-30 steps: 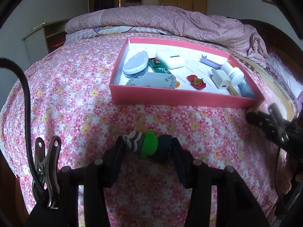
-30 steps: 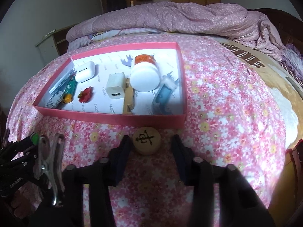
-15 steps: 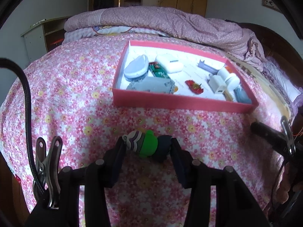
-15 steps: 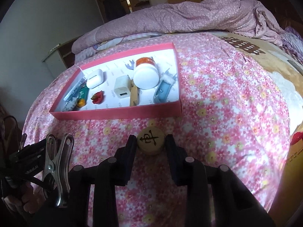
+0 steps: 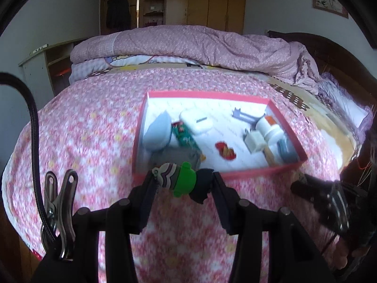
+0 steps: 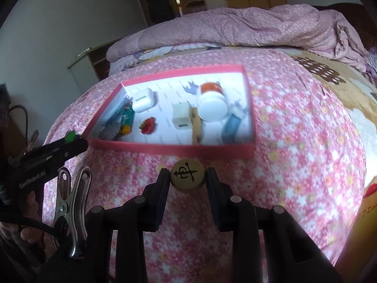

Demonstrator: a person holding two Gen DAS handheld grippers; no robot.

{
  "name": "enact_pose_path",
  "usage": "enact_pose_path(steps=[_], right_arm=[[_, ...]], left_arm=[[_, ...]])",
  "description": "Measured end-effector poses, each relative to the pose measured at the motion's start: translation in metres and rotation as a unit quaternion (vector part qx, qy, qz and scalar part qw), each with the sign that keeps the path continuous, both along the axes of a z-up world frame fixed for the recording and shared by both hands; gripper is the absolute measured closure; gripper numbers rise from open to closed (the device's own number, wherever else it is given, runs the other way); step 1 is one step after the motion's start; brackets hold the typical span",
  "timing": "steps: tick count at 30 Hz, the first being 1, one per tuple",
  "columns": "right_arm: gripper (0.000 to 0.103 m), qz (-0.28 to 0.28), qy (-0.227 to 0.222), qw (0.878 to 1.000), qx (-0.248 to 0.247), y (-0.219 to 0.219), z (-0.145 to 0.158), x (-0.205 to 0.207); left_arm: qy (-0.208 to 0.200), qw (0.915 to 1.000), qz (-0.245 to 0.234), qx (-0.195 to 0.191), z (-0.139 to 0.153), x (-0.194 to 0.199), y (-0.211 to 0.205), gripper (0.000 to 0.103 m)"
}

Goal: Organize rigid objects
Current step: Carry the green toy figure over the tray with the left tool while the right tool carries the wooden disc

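Two grippers are loaded above the pink floral bedspread (image 6: 294, 141): the left gripper (image 5: 183, 184) clamps a green-and-striped rubber figurine (image 5: 181, 181), the right gripper (image 6: 187, 176) clamps a round wooden chess piece (image 6: 187, 175), and just beyond both lies the pink shallow cardboard tray (image 6: 172, 149) of small items.

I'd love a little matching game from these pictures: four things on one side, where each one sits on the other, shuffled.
Things:
1. wooden chess piece
2. green rubbery figure
3. white bottle with orange cap
4. white earbud case

Places:
A. lying in the pink box, near its right wall
B. between the left gripper fingers
C. between the right gripper fingers
D. lying in the pink box, toward its left

Pairs: 1-C, 2-B, 3-A, 4-D
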State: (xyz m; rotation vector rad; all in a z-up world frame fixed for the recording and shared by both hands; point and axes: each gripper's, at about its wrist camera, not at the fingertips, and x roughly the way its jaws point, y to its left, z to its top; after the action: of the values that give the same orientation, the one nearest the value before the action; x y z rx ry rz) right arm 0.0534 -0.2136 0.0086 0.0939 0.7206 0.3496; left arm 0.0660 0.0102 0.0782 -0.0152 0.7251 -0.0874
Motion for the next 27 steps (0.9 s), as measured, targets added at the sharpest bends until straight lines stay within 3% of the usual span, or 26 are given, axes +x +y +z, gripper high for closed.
enact_pose_path(steps=[11, 27], right_arm=[[0.070, 0.003, -0.023, 1.000, -0.007, 0.012, 0.016, 0.028], [0.070, -0.009, -0.007, 1.000, -0.012, 0.012, -0.002, 0.050]], left_arm=[[0.006, 0.9999, -0.013, 0.001, 0.007, 0.070, -0.008, 0.054], [0.017, 0.9998, 0.002, 0.013, -0.014, 0.140, -0.008, 0.053]])
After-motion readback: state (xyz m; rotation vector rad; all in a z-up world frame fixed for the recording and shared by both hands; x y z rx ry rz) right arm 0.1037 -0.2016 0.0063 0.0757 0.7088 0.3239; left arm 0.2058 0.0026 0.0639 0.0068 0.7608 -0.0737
